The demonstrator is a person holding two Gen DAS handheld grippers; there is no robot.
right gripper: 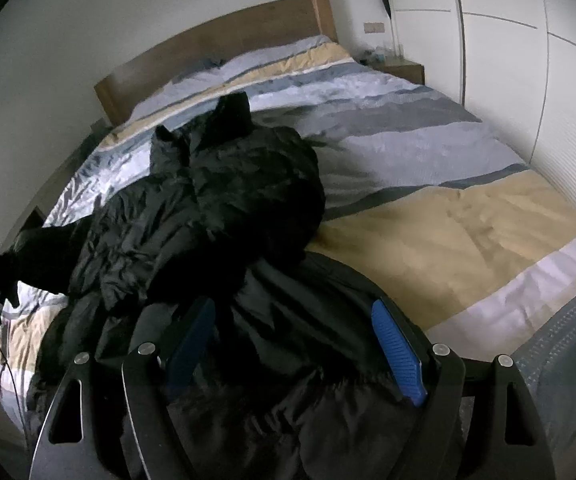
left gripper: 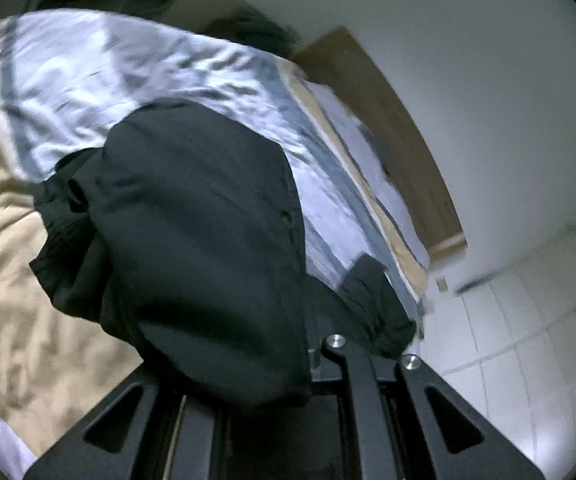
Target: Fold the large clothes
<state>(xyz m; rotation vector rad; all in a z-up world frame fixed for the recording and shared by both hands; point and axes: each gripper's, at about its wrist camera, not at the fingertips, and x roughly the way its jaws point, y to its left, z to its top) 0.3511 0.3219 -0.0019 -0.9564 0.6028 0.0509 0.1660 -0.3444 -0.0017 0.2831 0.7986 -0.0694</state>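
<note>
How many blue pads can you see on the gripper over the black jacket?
2. One blue pad is on the right finger, well lit. The other blue pad is on the left finger, in shadow. Both stand apart above the black jacket on the bed.

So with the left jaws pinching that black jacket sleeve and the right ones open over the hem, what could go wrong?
1. The left gripper pinches only a sleeve of the black jacket; the slick fabric could slip out.
2. The right gripper has loose folds between its open jaws and may grab several layers.
</note>
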